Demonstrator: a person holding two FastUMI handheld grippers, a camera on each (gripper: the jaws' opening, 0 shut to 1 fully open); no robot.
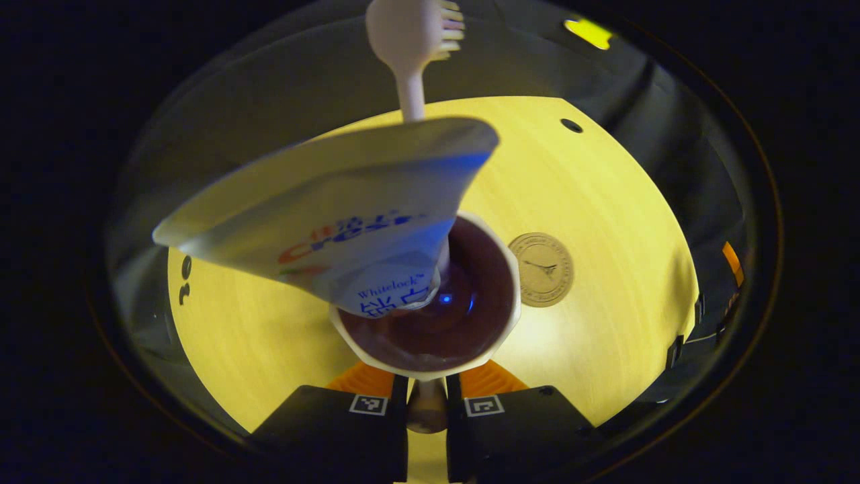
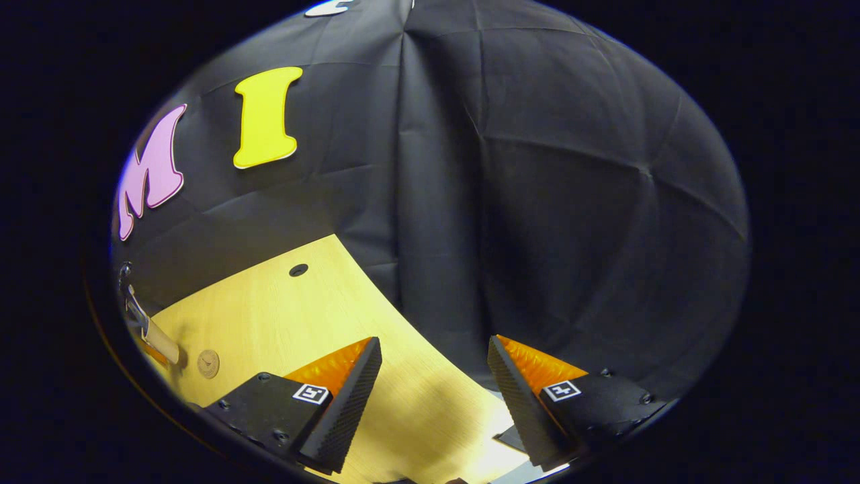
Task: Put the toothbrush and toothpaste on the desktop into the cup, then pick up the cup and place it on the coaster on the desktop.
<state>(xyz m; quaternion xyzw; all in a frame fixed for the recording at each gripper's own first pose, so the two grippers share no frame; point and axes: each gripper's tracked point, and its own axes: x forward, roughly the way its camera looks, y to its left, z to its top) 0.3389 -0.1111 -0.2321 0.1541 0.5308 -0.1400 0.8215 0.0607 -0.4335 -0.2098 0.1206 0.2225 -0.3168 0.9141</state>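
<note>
Light wood desktop [image 1: 605, 202], pale grain. In the left gripper view a round tan coaster [image 1: 541, 269] lies flat on it at 3 o'clock from the cup [image 1: 430, 316], just beside, apart from the rim. Whether the cup base touches the wood: cannot tell. Small dark hole [image 1: 571, 125] at 1 o'clock.

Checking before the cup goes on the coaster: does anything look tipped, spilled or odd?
Nothing spilled. The white toothpaste tube leans well over the white, dark-lined cup's rim, beside the upright white toothbrush. The round tan coaster lies flat on the wooden desktop.
</note>
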